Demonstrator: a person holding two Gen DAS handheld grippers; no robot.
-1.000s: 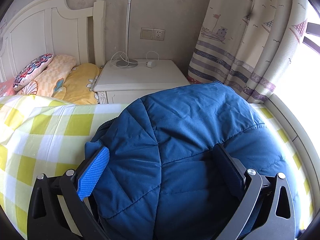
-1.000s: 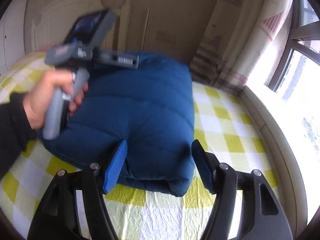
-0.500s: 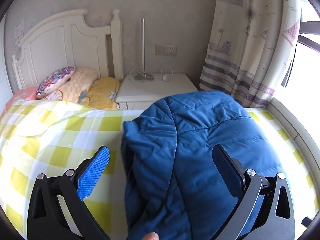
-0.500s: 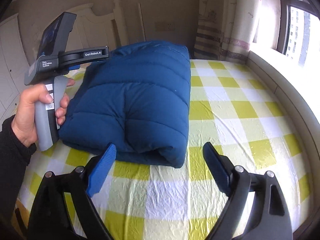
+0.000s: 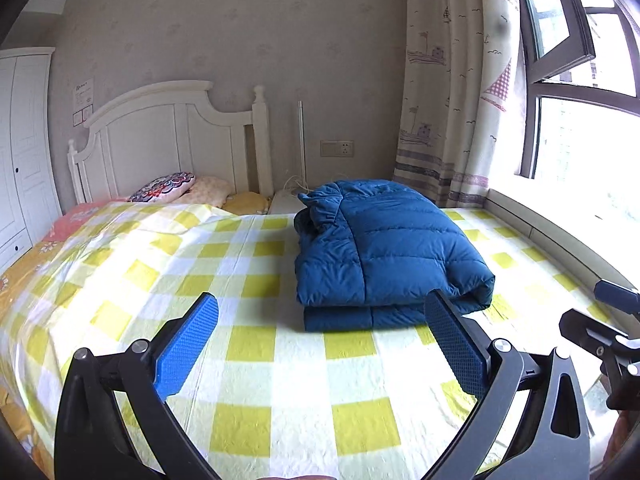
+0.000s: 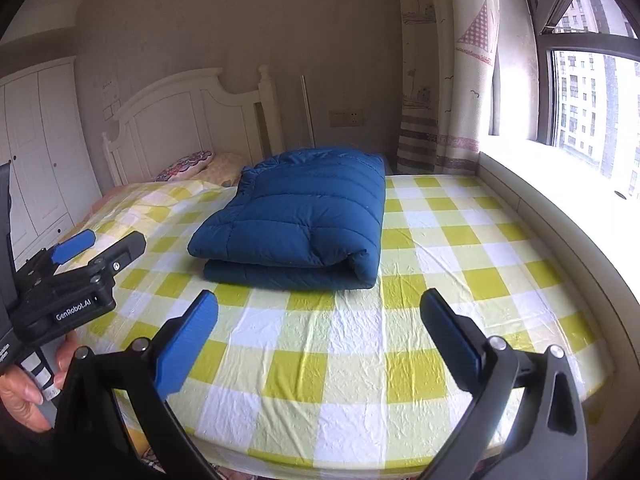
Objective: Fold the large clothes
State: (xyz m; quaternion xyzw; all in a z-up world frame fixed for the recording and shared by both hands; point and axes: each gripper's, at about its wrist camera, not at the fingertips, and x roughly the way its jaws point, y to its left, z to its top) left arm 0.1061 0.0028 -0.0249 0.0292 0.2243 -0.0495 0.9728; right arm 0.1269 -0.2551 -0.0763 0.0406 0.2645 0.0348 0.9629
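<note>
A blue quilted down jacket (image 5: pixel 380 252) lies folded into a thick rectangle on the yellow-and-white checked bed sheet (image 5: pixel 280 360); it also shows in the right wrist view (image 6: pixel 296 220). My left gripper (image 5: pixel 320 340) is open and empty, held back from the jacket's near edge. My right gripper (image 6: pixel 320 336) is open and empty, also well short of the jacket. The left gripper's body (image 6: pixel 76 280) shows at the left of the right wrist view, held in a hand.
A white headboard (image 5: pixel 168 136) and pillows (image 5: pixel 168 188) are at the far end. A white wardrobe (image 5: pixel 20 152) stands left. A patterned curtain (image 5: pixel 452 100) and window ledge (image 5: pixel 552 232) run along the right. A nightstand (image 5: pixel 282 202) sits behind the jacket.
Both grippers have pulled back from the jacket towards the foot of the bed. The jacket now lies free and folded on the sheet.
</note>
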